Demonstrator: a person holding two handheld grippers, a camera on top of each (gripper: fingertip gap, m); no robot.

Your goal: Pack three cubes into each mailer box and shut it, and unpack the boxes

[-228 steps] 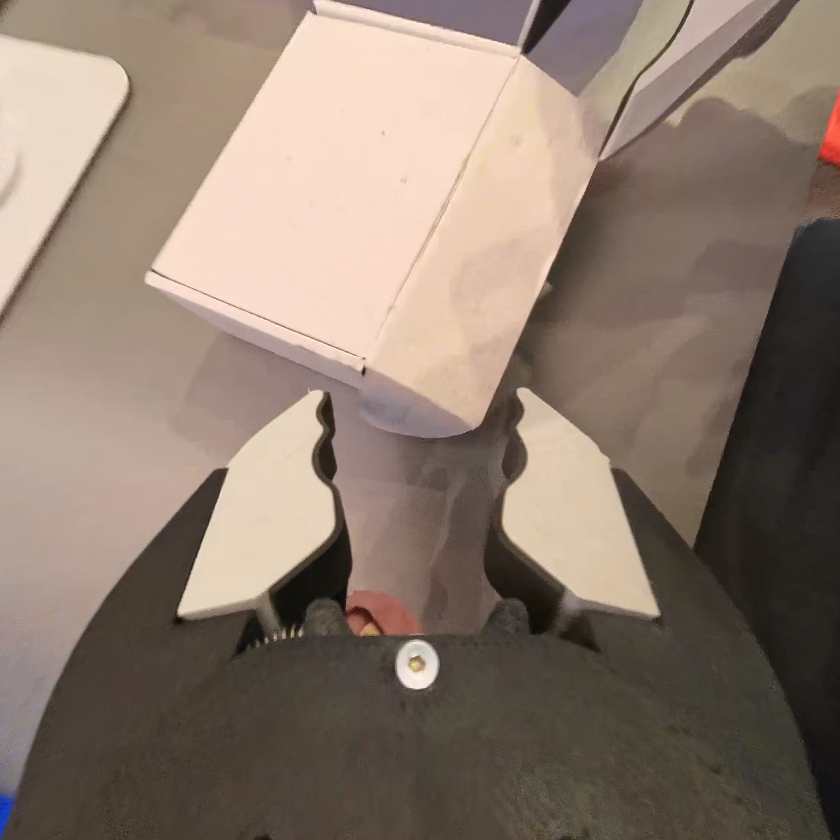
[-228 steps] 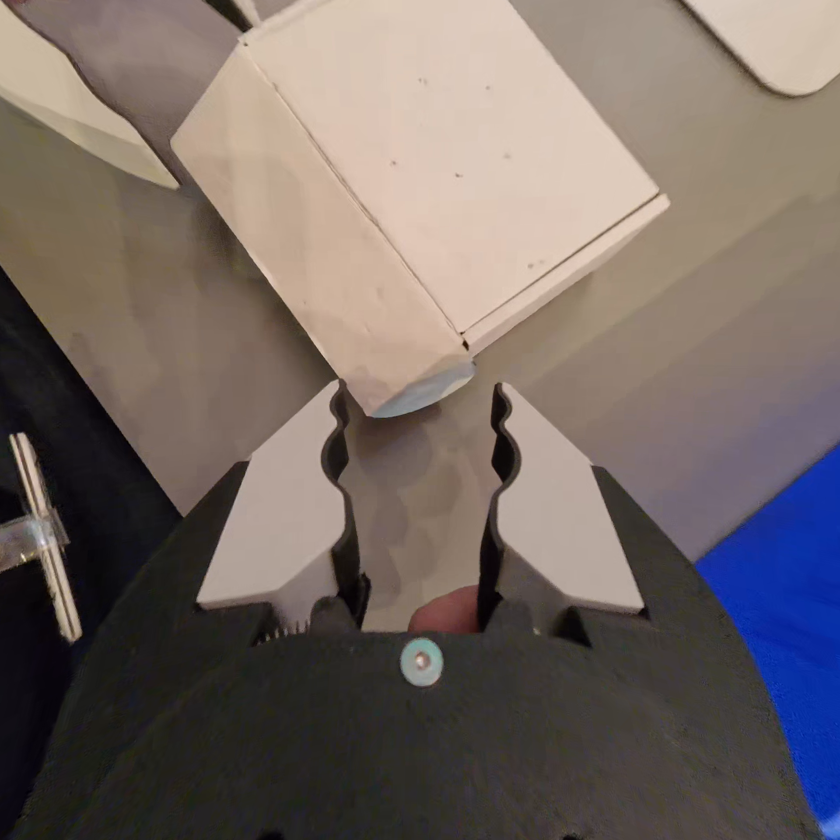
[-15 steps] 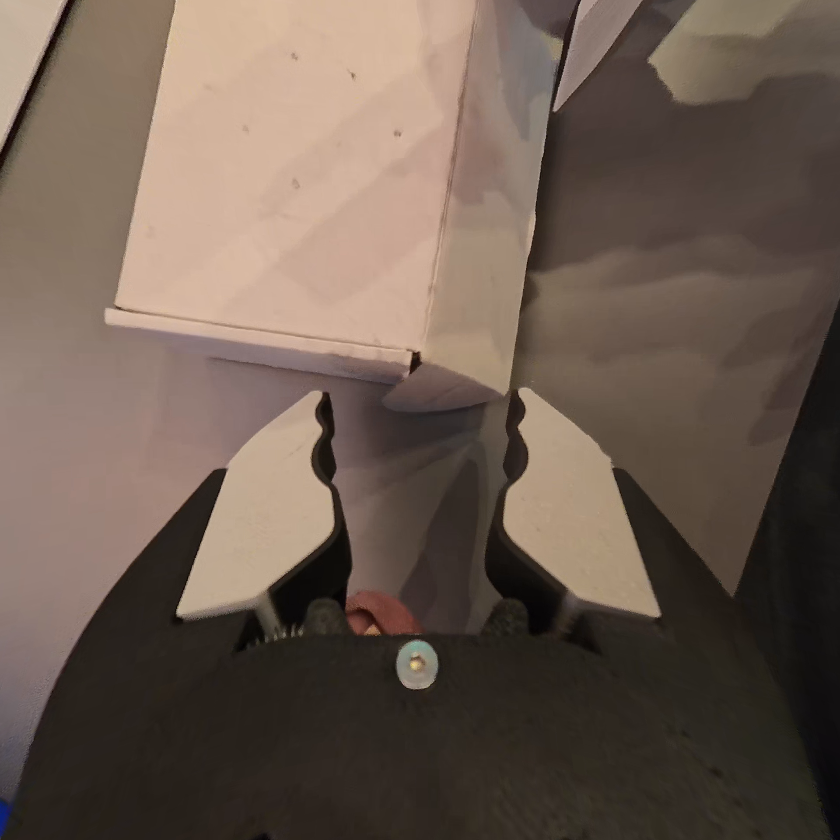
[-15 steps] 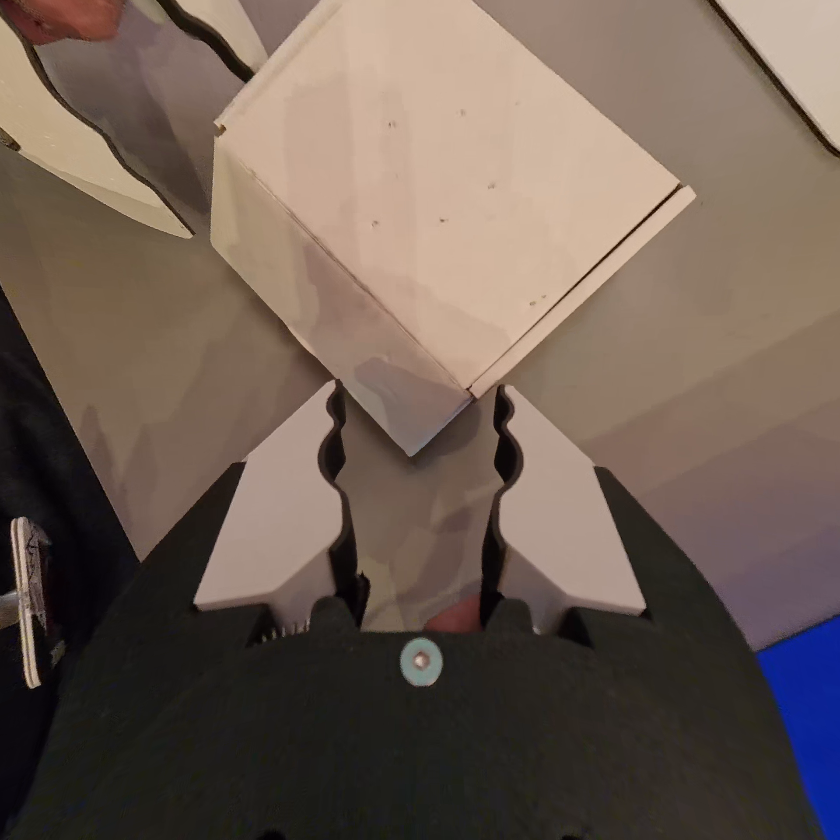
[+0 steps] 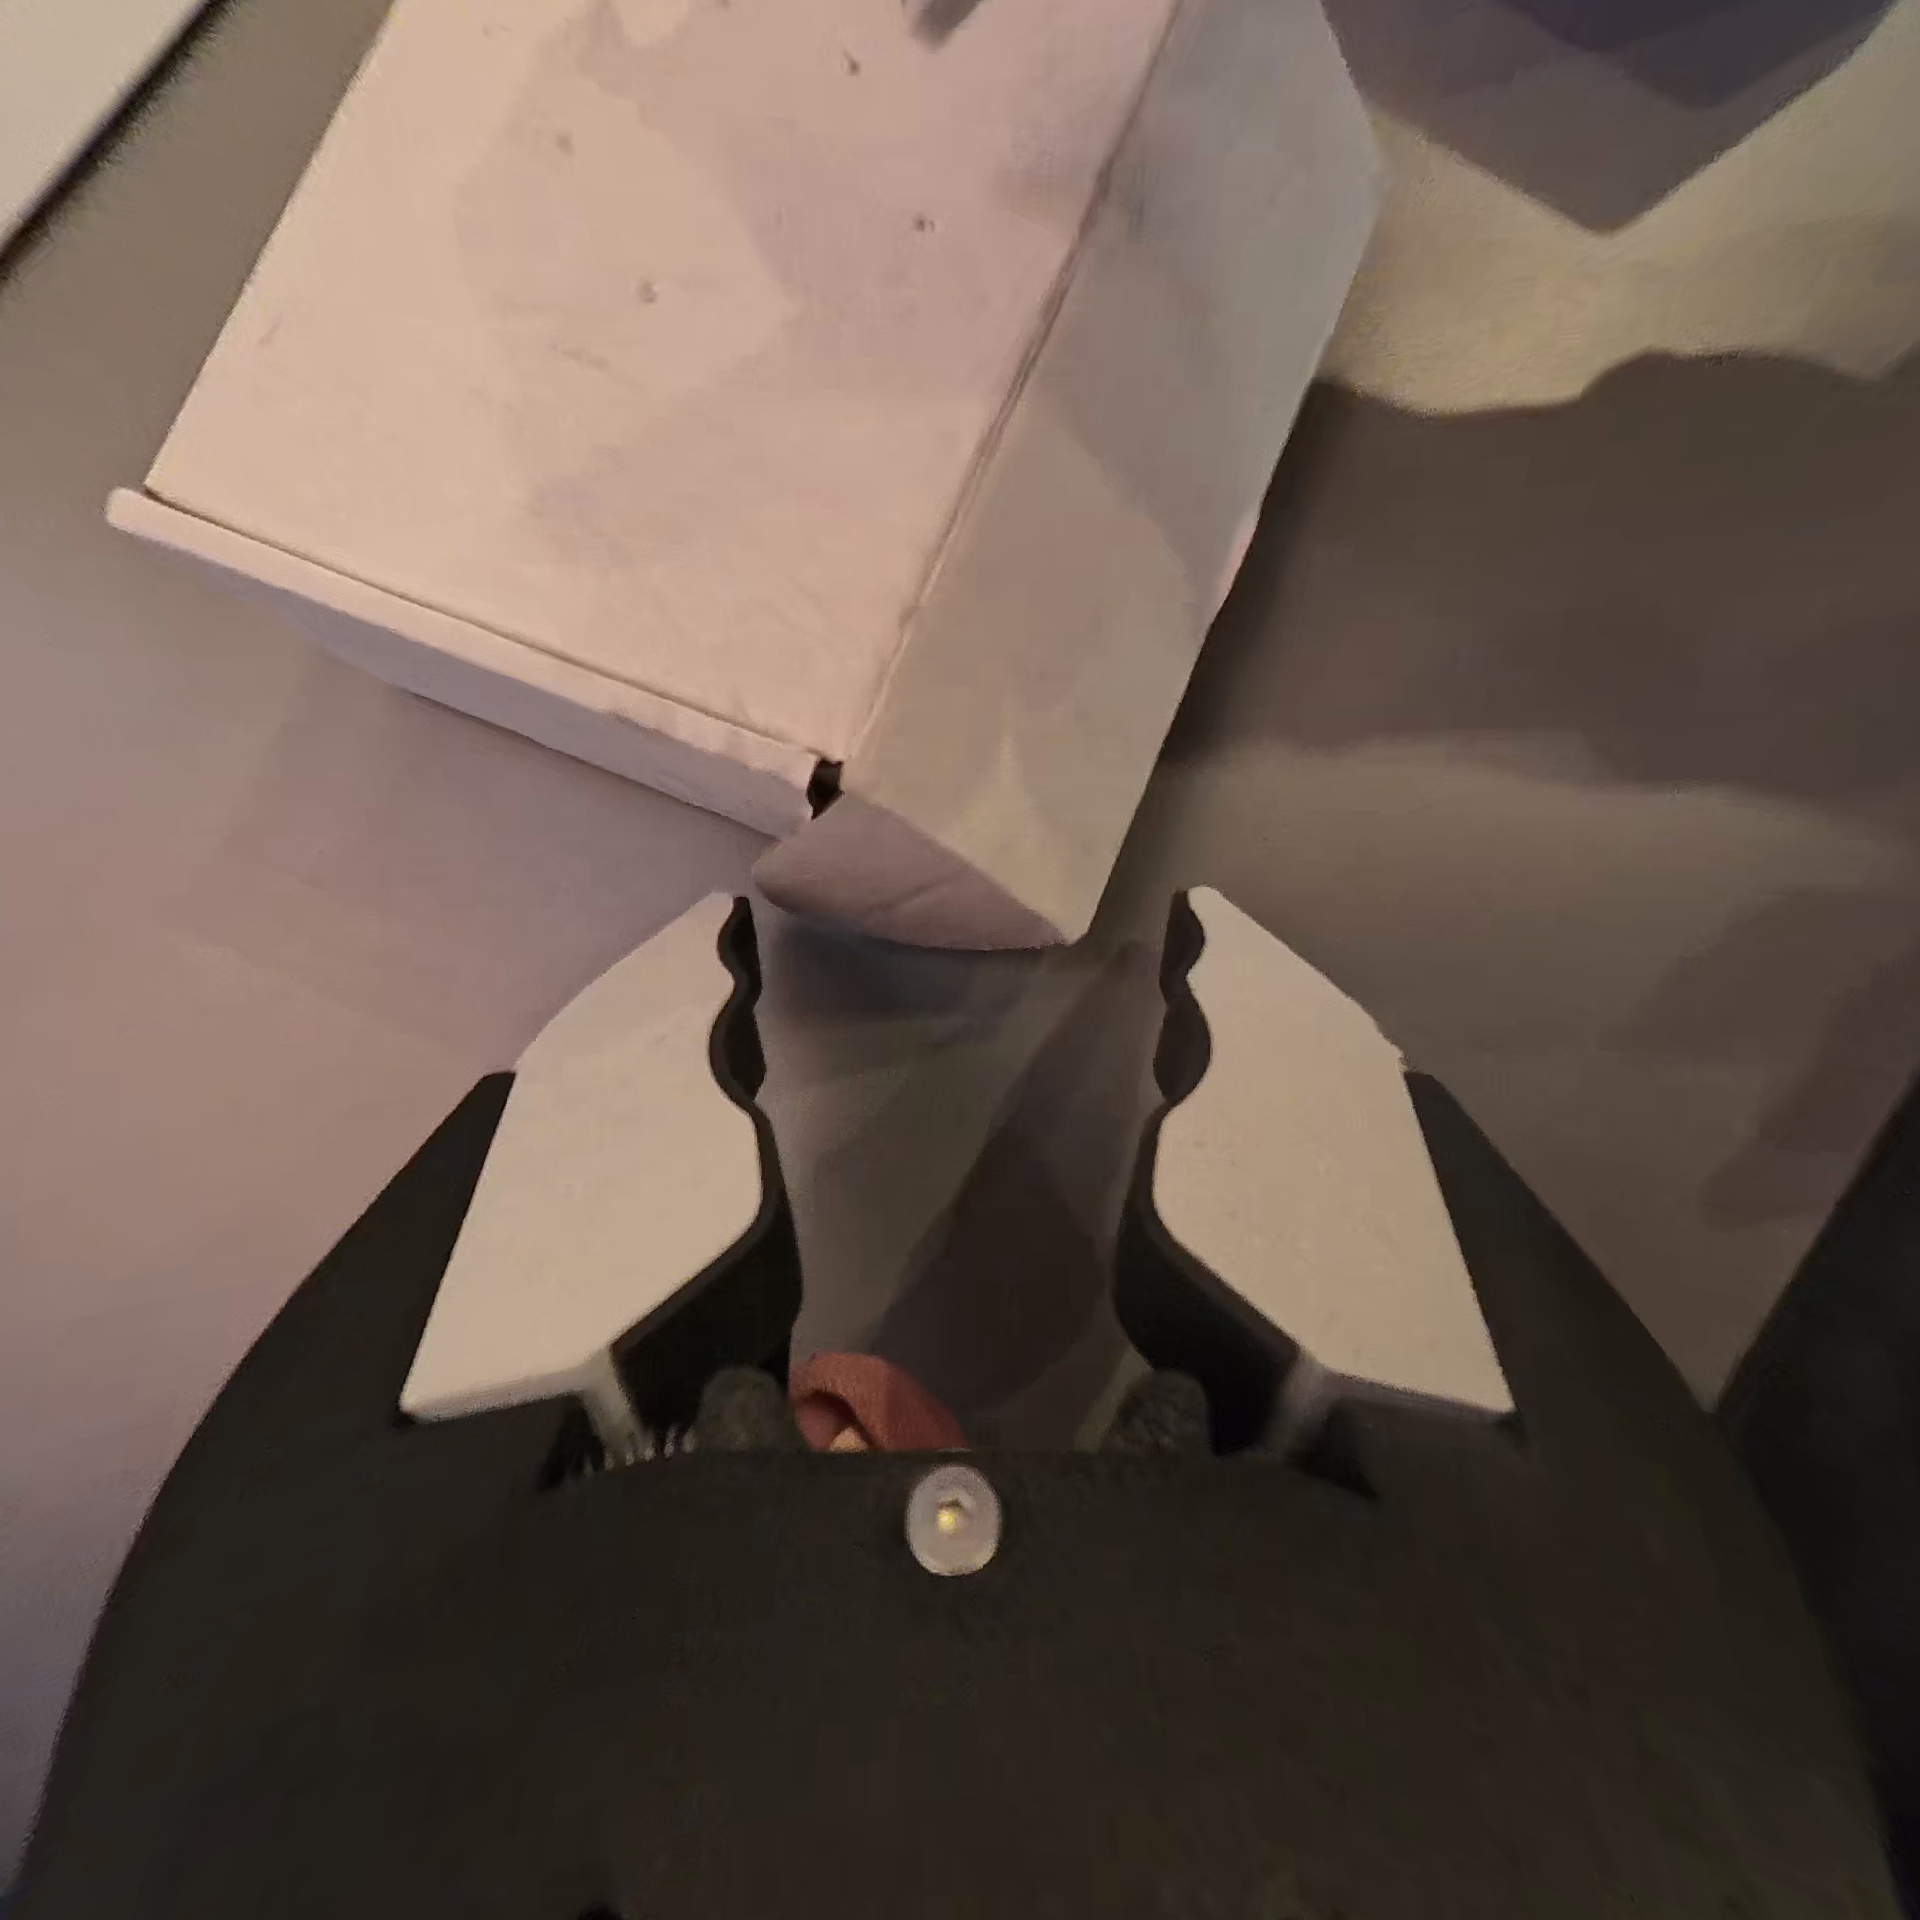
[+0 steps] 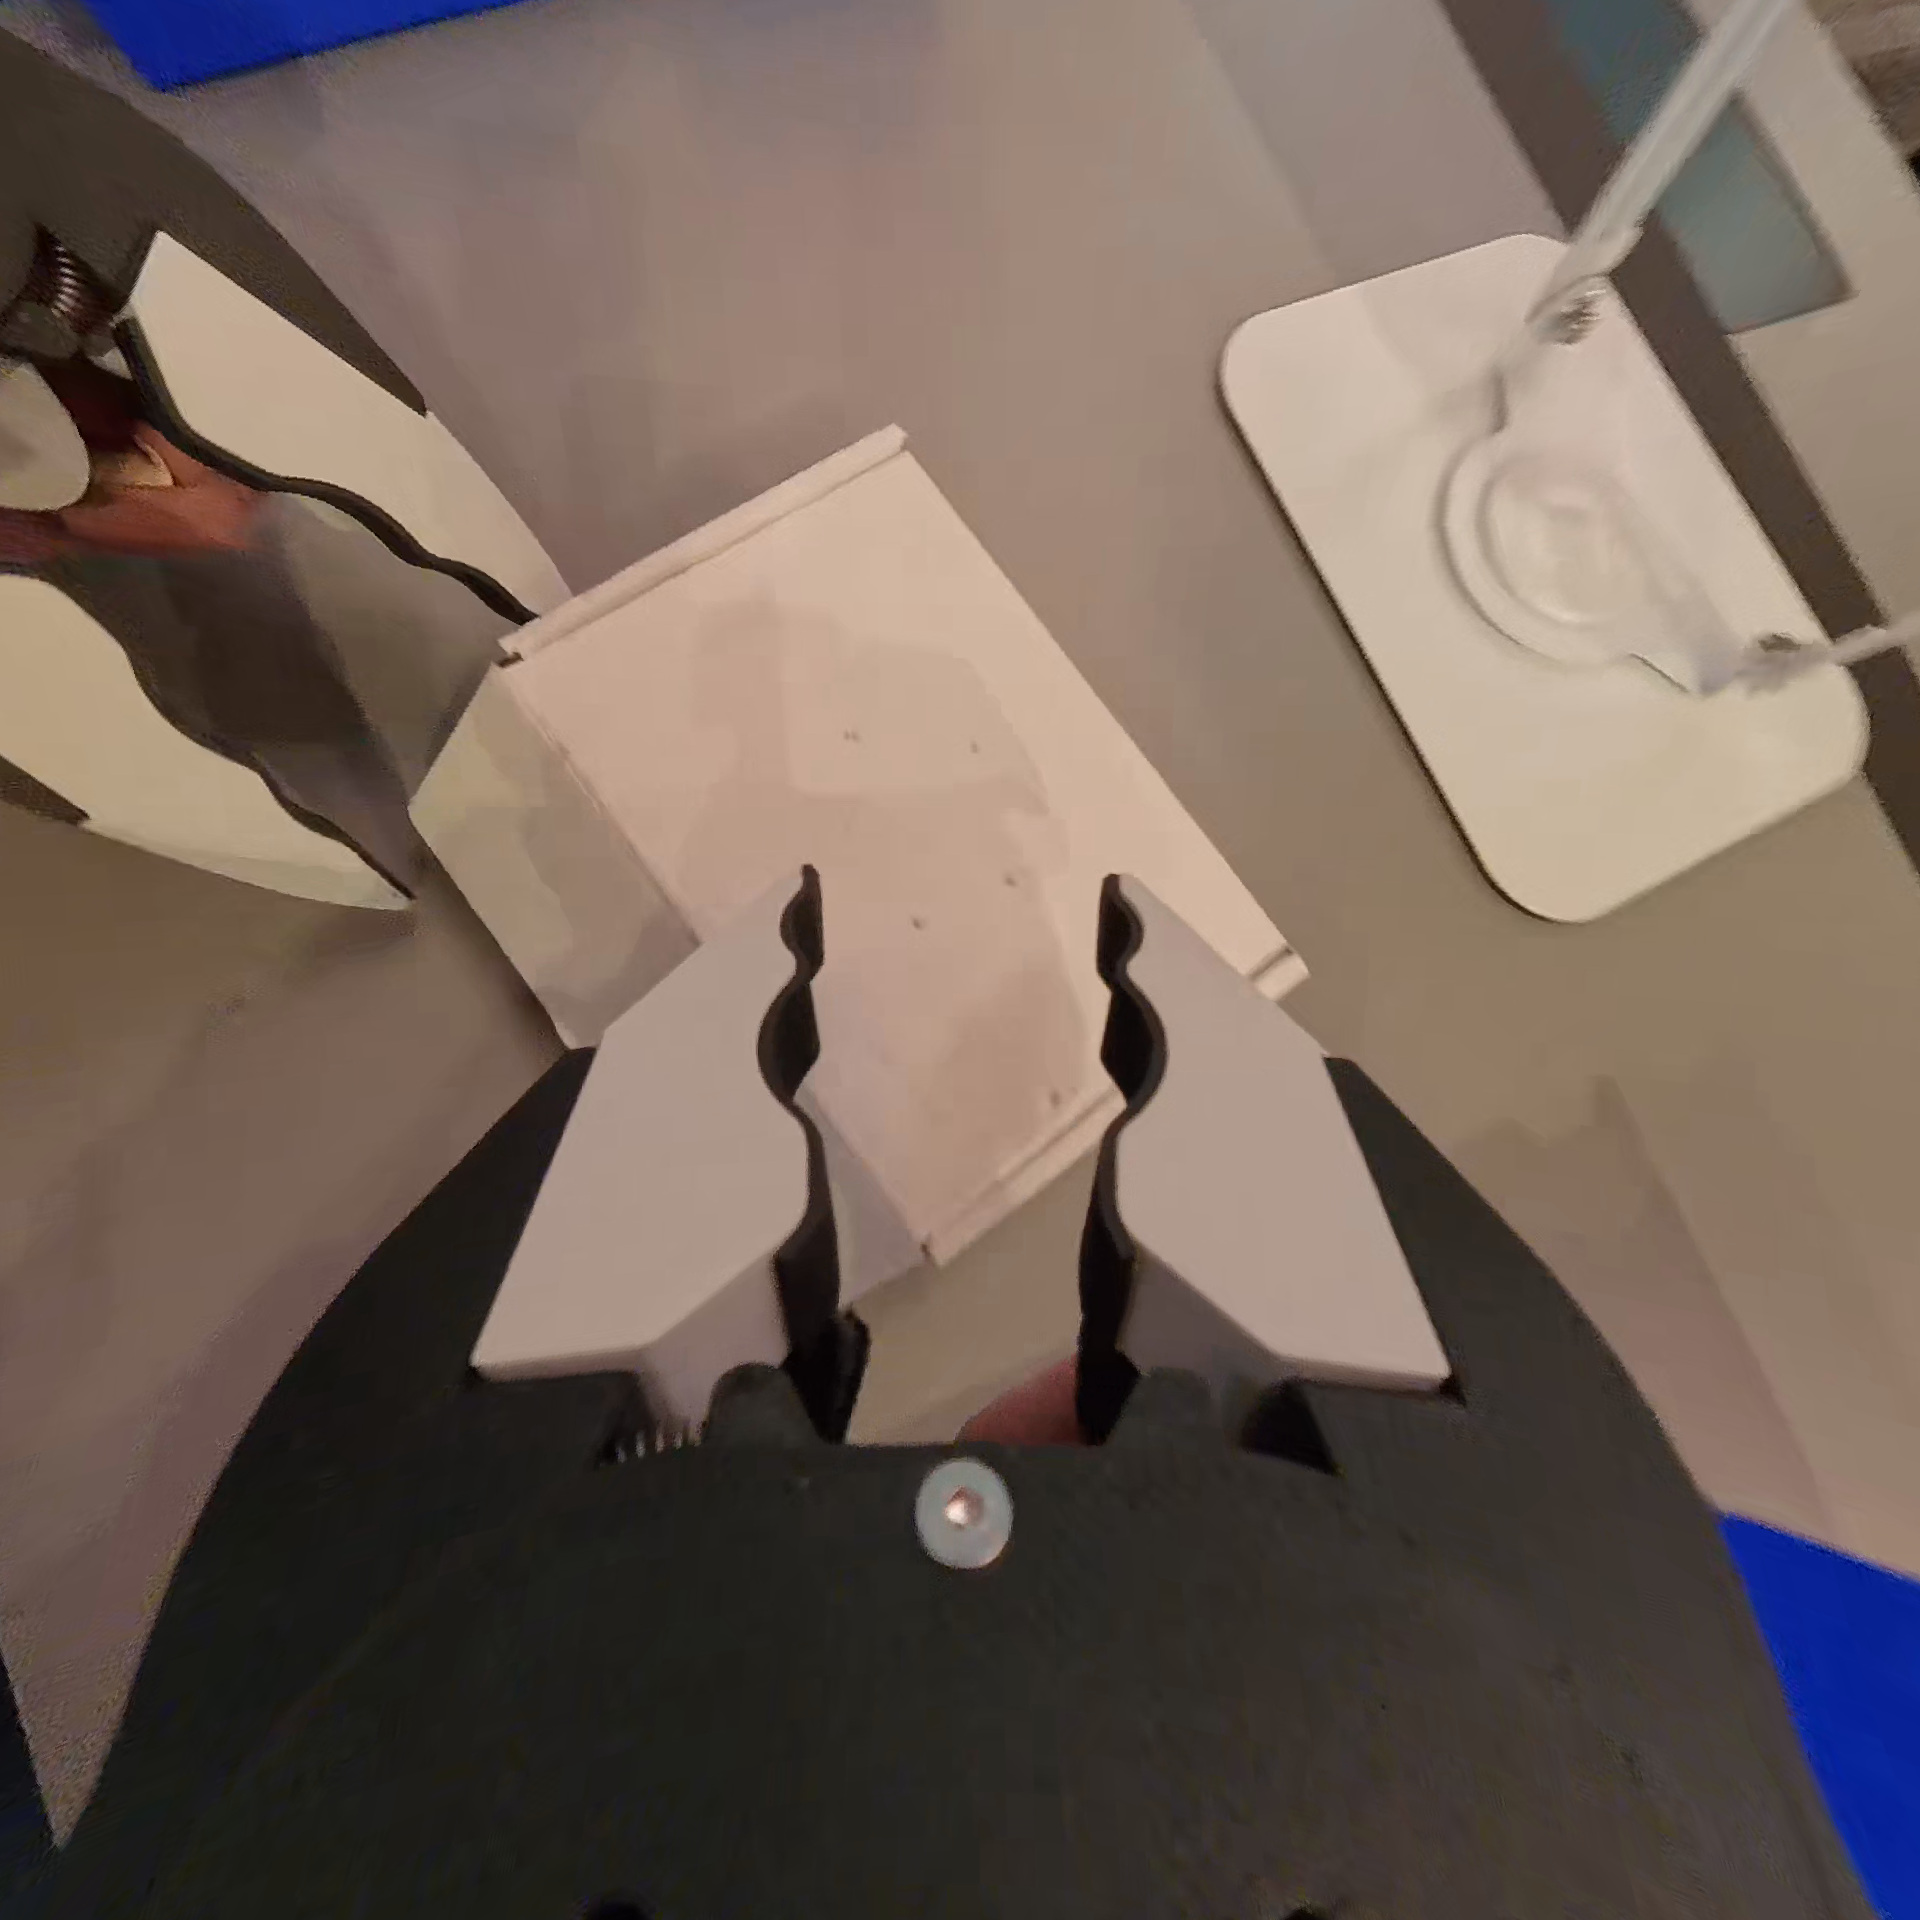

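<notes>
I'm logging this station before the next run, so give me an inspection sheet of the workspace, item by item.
Surface: grey tabletop, bare apart from what follows.
Job's things: one white mailer box, lid shut; no cubes in view.
Clutter: white flat stand base with a clear upright post, right of the box in the right wrist view.
Grippers: left gripper open, just short of a box corner; right gripper open, above the box lid, holding nothing.
Cables: a thin white lead at the stand base's edge.
Surroundings: blue patches at the frame edges; dark area beside the table in the left wrist view.
</notes>
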